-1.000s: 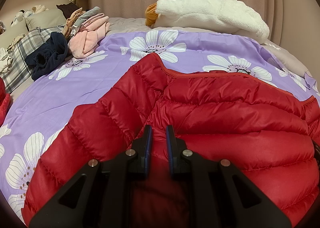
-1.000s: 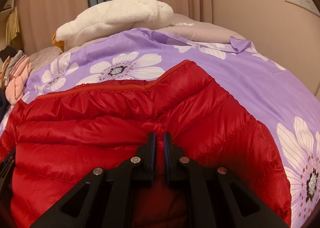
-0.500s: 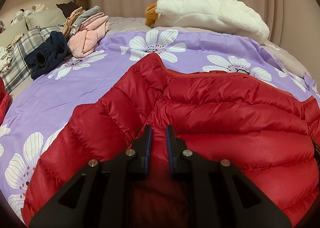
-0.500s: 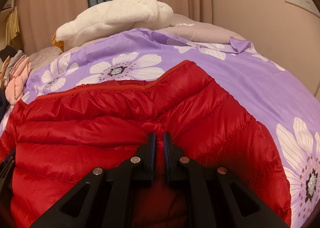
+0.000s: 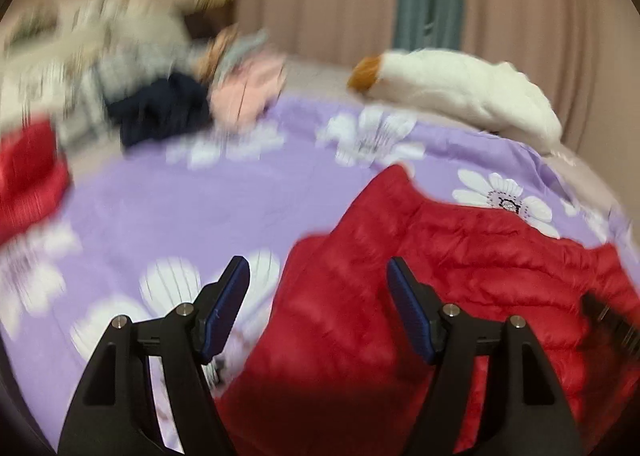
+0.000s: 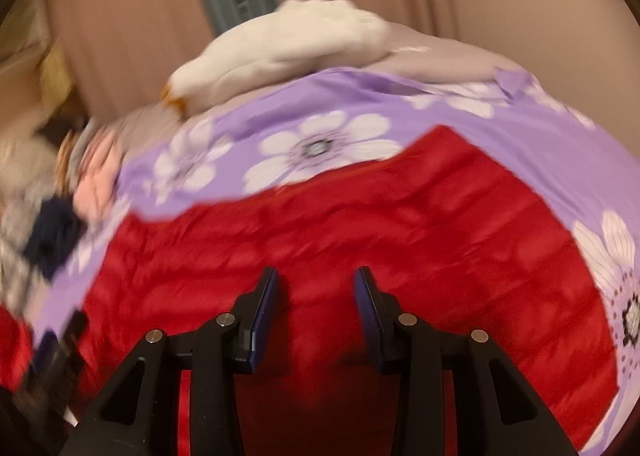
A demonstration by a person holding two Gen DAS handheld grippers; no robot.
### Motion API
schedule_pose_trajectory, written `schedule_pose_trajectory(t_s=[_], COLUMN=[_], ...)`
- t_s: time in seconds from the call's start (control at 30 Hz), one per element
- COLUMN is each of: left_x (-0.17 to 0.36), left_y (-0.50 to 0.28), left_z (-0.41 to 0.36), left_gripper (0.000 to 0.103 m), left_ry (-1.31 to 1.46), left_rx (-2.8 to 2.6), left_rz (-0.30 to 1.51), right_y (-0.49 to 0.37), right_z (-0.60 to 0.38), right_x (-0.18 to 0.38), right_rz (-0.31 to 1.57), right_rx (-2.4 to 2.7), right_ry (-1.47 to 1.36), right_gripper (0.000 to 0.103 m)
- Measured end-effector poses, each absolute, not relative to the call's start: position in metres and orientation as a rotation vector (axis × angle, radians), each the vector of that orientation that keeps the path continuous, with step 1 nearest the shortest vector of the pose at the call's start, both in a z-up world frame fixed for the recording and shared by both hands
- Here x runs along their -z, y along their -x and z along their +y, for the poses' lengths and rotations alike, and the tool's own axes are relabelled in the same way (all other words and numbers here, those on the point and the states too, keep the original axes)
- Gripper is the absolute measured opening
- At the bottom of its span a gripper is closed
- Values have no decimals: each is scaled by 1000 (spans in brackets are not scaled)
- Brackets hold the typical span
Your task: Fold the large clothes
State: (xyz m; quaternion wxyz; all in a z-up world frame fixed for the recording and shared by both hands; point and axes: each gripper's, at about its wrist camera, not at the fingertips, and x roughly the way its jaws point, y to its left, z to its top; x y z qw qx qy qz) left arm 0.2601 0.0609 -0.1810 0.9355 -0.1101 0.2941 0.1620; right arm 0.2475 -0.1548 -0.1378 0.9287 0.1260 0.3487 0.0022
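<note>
A red quilted down jacket (image 5: 460, 280) lies folded on a purple bedspread with white flowers (image 5: 208, 207). My left gripper (image 5: 318, 276) is open and empty above the jacket's left edge. In the right wrist view the jacket (image 6: 360, 223) fills the middle. My right gripper (image 6: 316, 288) is open and empty, just above the jacket's middle. Both views are blurred by motion.
A white fluffy garment (image 5: 460, 91) lies at the far side of the bed, also seen in the right wrist view (image 6: 288, 43). A pile of clothes, dark blue (image 5: 160, 111) and pink (image 5: 248, 95), lies far left. Another red item (image 5: 28, 175) sits at the left edge. Curtains hang behind.
Both grippers have opened and let go of the red jacket. Both have pulled back and up; the left one has swung to the left.
</note>
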Motion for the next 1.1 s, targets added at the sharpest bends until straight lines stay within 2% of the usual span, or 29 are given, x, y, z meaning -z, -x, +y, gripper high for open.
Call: schedule_pose_trajectory(t_s=[0.1, 0.17, 0.3, 0.73, 0.83, 1.1], left_x=[222, 232, 244, 243, 238, 237], left_y=[-274, -272, -279, -274, -269, -212], left_z=[75, 75, 87, 89, 92, 112], left_gripper=[74, 78, 88, 94, 95, 98], left_ry=[330, 340, 472, 468, 473, 761], left_rx=[-299, -273, -203, -203, -187, 137], left_rz=[745, 713, 734, 721, 780, 929], right_y=[-244, -245, -251, -244, -243, -240], right_z=[-128, -121, -138, -129, -132, -137], right_x=[156, 169, 179, 180, 180, 180], right_rz=[709, 680, 678, 656, 649, 640], right_rx=[30, 50, 12, 17, 7, -15], right_ry=[-102, -33, -116, -118, -132, -170], right_gripper=[39, 39, 40, 41, 41, 42])
